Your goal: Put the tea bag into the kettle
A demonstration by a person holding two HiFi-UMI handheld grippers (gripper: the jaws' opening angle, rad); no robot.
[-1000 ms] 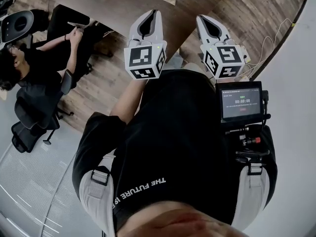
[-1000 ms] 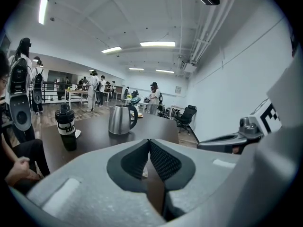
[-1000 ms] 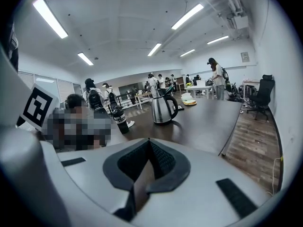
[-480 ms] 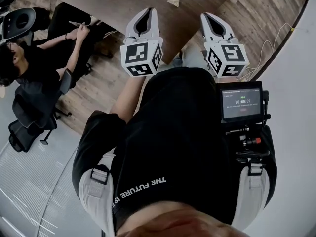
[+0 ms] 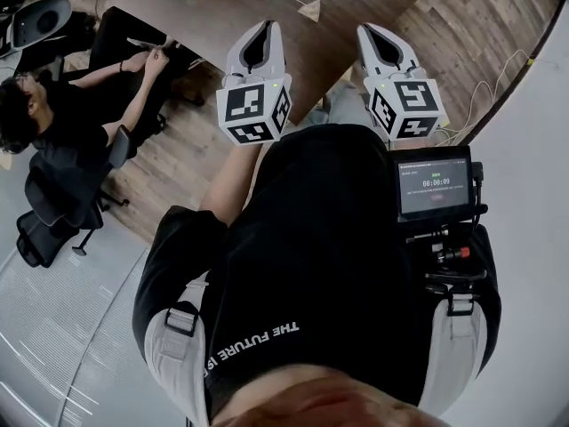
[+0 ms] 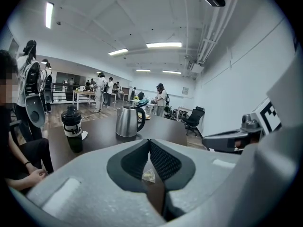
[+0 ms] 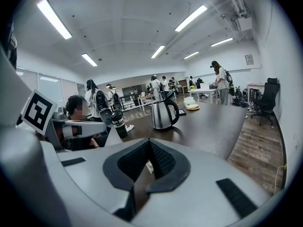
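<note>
A pale tea bag (image 5: pixel 308 9) with a string lies on the dark table (image 5: pixel 222 7), ahead of both grippers. Through the hollow behind each pair of jaws the tea bag (image 6: pixel 148 175) (image 7: pixel 149 167) shows small on the tabletop. The steel kettle (image 6: pixel 129 121) (image 7: pixel 163 115) stands upright farther back on the table, lid open. My left gripper (image 5: pixel 269 25) (image 6: pixel 150 142) and right gripper (image 5: pixel 368 29) (image 7: pixel 149 141) hang side by side in the air near the table's edge. Both are shut, jaw tips touching, with nothing between them.
A black bottle (image 6: pixel 71 129) (image 7: pixel 118 122) stands left of the kettle. A seated person (image 5: pixel 62 123) is at the table's left side on an office chair (image 5: pixel 44 229). A plate (image 7: pixel 191 106) lies behind the kettle. Other people stand far back. A monitor (image 5: pixel 434 185) hangs at my chest.
Both grippers have risen slightly and moved forward toward the table. Their jaws stay shut. The tea bag has not moved.
</note>
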